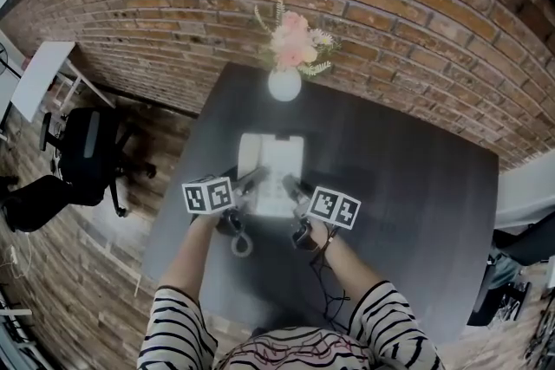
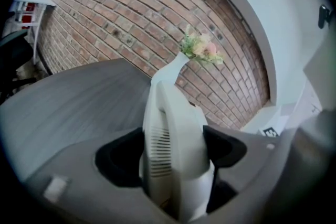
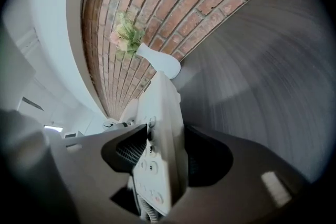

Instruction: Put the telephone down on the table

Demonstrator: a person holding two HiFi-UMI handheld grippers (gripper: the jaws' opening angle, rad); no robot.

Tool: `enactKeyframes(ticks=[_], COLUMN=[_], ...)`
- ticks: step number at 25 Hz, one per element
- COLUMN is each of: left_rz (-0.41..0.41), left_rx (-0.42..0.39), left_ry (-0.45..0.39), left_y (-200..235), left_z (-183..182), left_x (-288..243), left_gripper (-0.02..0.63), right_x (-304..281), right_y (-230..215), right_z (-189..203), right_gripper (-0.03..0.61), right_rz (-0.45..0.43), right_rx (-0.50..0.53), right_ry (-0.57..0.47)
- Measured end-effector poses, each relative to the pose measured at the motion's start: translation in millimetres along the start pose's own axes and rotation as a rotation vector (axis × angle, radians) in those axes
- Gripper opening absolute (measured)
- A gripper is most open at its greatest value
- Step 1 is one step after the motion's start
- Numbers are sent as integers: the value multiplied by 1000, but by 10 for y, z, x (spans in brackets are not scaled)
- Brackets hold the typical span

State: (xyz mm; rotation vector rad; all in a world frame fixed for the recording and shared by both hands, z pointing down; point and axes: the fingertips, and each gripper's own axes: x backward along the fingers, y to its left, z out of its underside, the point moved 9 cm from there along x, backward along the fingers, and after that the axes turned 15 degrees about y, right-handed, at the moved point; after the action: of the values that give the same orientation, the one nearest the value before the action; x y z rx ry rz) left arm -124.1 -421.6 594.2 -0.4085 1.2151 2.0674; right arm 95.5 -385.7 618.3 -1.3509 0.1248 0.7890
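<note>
Clenching left gripper and right gripper on the telephone's near end above the counter, long axis pointing toward the far edge

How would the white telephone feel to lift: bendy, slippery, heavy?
Probably stiff: the telephone looks like hard plastic and holds its shape, clamped by the left gripper and right gripper. Maybe slippery, since its shell looks smooth. Its coiled cord likely flops.
</note>
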Motion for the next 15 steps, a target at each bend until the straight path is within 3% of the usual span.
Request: enactKeyframes(ticks=[10,15], left_rz=[0,6], left_rx=[20,-12], left_ry=[63,73], left_y=[263,318], left_z=[-238,-309], left_x=[-331,-419], left_gripper=[354,354], right_x=[-251,-313], right_y=[-187,-244], right_z=[-271,-339], right_gripper=[227,229], right_rz=[29,25], right_rx=[-58,-66], right_ry=[12,12])
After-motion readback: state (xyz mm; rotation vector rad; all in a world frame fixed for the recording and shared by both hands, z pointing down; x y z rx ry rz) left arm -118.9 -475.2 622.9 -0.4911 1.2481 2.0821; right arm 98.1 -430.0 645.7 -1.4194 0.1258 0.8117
